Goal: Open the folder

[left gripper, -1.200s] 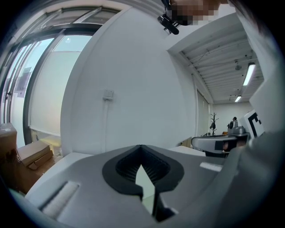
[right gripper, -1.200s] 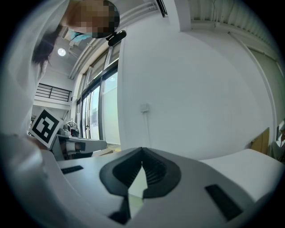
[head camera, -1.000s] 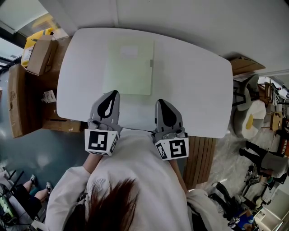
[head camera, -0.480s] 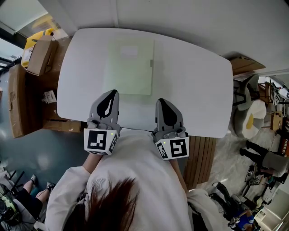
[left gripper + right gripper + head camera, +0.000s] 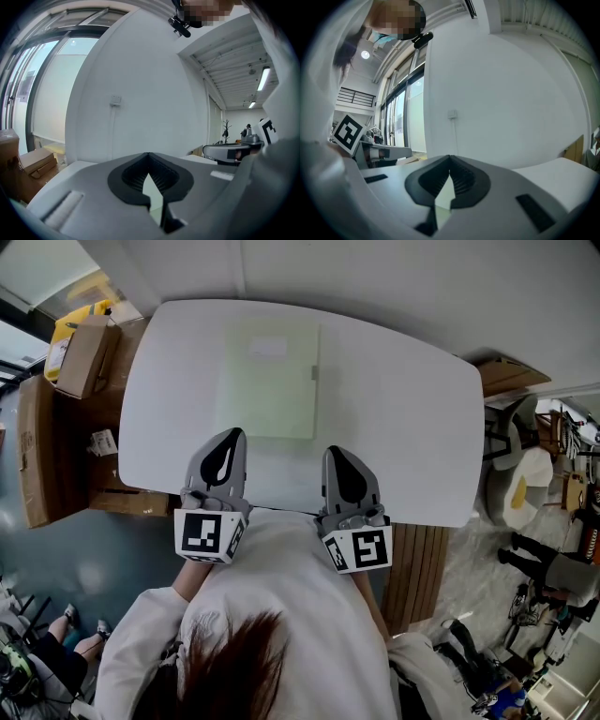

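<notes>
A pale green folder point(image 5: 268, 381) lies flat and closed on the white table point(image 5: 394, 409), with a small tab on its right edge. My left gripper point(image 5: 232, 435) hovers at the table's near edge, just short of the folder's near left corner, jaws shut on nothing. My right gripper point(image 5: 335, 452) sits beside it to the right, also shut and empty, near the folder's near right corner. In the left gripper view the left gripper point(image 5: 149, 154) shows its tips together; in the right gripper view the right gripper point(image 5: 450, 158) shows the same. Neither touches the folder.
Cardboard boxes point(image 5: 80, 352) and a yellow item stand on the floor left of the table. A wooden panel point(image 5: 414, 563) lies under the table's near right edge. People and chairs are at the far right. A white wall point(image 5: 140, 93) rises behind the table.
</notes>
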### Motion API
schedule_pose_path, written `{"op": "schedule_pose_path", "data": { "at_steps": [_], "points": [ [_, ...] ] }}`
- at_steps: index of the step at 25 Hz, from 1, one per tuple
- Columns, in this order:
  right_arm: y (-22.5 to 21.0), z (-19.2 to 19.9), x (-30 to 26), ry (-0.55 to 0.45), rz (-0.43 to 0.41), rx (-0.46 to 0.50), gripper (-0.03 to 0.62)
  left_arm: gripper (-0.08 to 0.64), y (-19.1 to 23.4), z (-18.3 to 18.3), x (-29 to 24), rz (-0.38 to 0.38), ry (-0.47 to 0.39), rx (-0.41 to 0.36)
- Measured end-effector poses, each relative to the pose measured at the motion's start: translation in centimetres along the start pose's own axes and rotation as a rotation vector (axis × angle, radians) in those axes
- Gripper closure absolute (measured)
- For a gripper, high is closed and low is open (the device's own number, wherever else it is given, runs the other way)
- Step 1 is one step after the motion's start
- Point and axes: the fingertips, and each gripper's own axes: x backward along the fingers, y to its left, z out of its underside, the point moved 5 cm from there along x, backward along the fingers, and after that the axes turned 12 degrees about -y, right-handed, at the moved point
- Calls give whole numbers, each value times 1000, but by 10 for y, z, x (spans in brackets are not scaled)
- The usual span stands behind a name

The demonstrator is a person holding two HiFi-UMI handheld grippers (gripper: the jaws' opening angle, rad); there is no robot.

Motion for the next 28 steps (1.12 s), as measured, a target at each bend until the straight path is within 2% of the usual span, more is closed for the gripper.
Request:
{"op": "schedule_pose_path", "data": {
  "at_steps": [28],
  "points": [
    [0,-2,-4,0,-3,-7,584,552,1,-4,-4,-1,-3,10]
  ]
}}
